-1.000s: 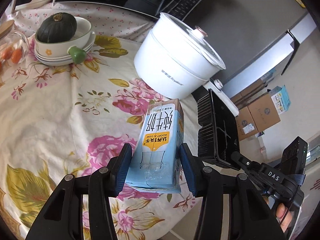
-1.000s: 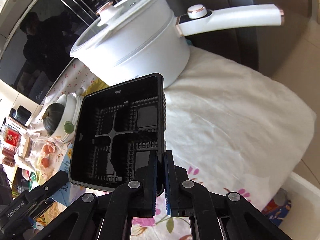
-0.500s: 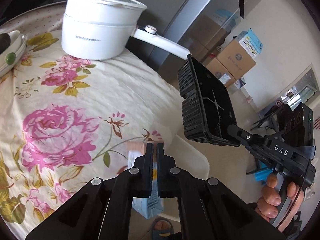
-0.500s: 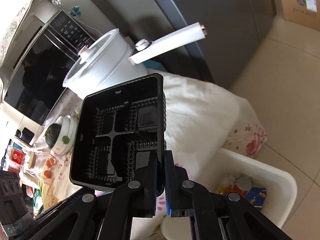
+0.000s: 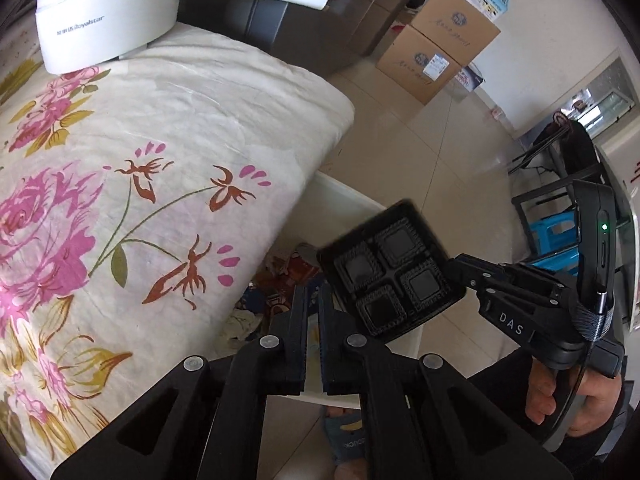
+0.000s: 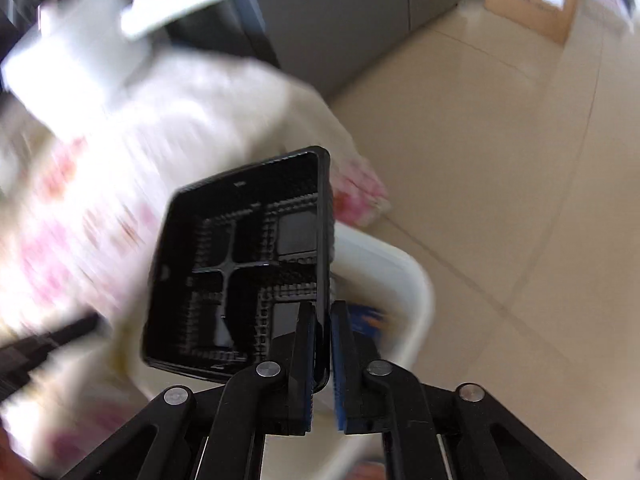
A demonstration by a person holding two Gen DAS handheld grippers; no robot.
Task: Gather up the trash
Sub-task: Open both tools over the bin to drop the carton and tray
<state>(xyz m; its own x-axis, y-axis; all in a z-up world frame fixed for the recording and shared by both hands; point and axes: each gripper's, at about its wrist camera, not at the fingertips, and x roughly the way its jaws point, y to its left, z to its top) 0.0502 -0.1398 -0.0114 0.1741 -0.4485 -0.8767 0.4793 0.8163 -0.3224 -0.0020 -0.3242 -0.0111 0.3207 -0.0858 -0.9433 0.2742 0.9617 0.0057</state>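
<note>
The black plastic four-compartment tray [image 6: 240,264] is off the desk, hanging in the air above the white plastic bin [image 6: 416,292]; in the left wrist view its ribbed underside faces the camera, and its far edge is blurred. One edge of its rim sits between the jaws of the right gripper [image 6: 320,316]; those jaws have just been opening, yet they stand narrow with the rim between them, and the tray stands upright from them. The right wrist view is smeared by motion, apart from the tray and the gripper.

The left gripper [image 5: 314,300] points down over the same bin, just beside the tray; its jaws have just been opening and show only a slim gap. A pale strip with an orange mark [image 5: 314,336] shows in that gap; whether the pads press on it cannot be told.

The bin stands on the beige tiled floor [image 6: 500,160] against the edge of the desk [image 5: 160,140], which is covered by a cream cloth with pink flowers; crumpled coloured wrappers [image 5: 288,276] lie inside the bin. A white electric pot with a long handle [image 5: 108,20] sits at the desk's far end; stacked brown cardboard boxes [image 5: 440,52] stand well apart on the floor. A person's hand [image 5: 560,396] grips the right gripper's handle.
</note>
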